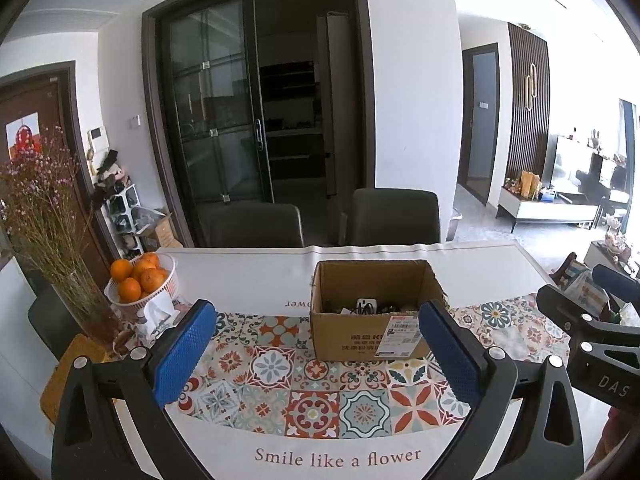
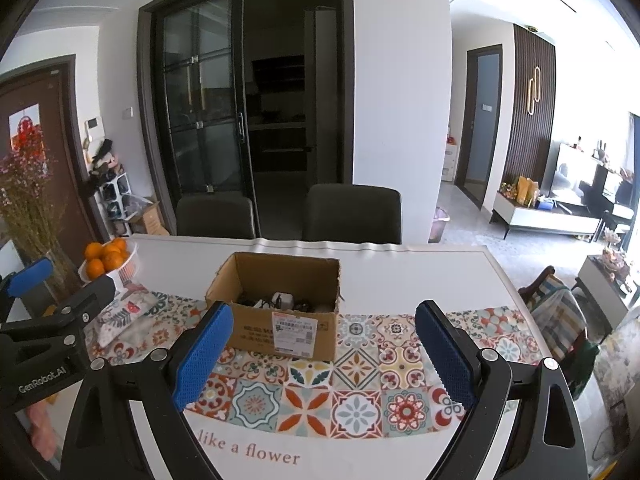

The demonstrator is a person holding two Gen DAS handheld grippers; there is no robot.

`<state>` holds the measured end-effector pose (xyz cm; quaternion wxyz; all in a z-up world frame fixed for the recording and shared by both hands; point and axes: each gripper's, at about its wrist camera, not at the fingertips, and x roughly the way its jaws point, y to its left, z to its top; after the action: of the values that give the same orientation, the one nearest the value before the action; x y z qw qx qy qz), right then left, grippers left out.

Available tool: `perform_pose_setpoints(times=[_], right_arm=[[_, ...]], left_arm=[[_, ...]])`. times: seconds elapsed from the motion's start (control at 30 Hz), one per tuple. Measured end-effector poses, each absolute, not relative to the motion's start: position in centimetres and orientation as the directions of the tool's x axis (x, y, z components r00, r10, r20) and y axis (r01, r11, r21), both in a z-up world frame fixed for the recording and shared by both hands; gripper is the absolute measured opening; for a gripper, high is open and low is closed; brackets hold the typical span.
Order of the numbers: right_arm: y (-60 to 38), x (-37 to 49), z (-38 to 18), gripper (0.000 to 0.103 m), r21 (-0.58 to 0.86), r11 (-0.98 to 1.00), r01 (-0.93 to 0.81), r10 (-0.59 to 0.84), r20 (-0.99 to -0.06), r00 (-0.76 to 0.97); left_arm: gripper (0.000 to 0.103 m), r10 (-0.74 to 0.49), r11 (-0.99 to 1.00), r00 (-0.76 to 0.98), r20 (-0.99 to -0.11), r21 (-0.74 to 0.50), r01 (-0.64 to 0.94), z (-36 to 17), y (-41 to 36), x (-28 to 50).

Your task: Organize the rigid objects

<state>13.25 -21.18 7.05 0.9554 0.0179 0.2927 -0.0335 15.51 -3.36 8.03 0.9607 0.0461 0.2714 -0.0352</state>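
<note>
An open cardboard box with a white shipping label stands on the patterned tablecloth; it also shows in the right wrist view. Dark cables and a white charger lie inside it. My left gripper is open and empty, held above the cloth in front of the box. My right gripper is open and empty, also in front of the box. The right gripper's body shows at the right edge of the left wrist view. The left gripper's body shows at the left edge of the right wrist view.
A white basket of oranges and a glass vase of dried flowers stand at the table's left. A folded patterned cloth lies left of the box. Two dark chairs stand behind the table. A striped chair is at right.
</note>
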Motion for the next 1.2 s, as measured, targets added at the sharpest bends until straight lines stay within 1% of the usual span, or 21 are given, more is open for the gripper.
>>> perform_pose_setpoints(times=[1.2], right_arm=[[-21.07, 13.02, 7.24, 0.093, 0.019, 0.998, 0.064, -0.043, -0.558, 0.829]], left_arm=[[0.103, -0.045, 0.994, 0.852, -0.522, 0.064, 0.092, 8.75, -3.86, 15.26]])
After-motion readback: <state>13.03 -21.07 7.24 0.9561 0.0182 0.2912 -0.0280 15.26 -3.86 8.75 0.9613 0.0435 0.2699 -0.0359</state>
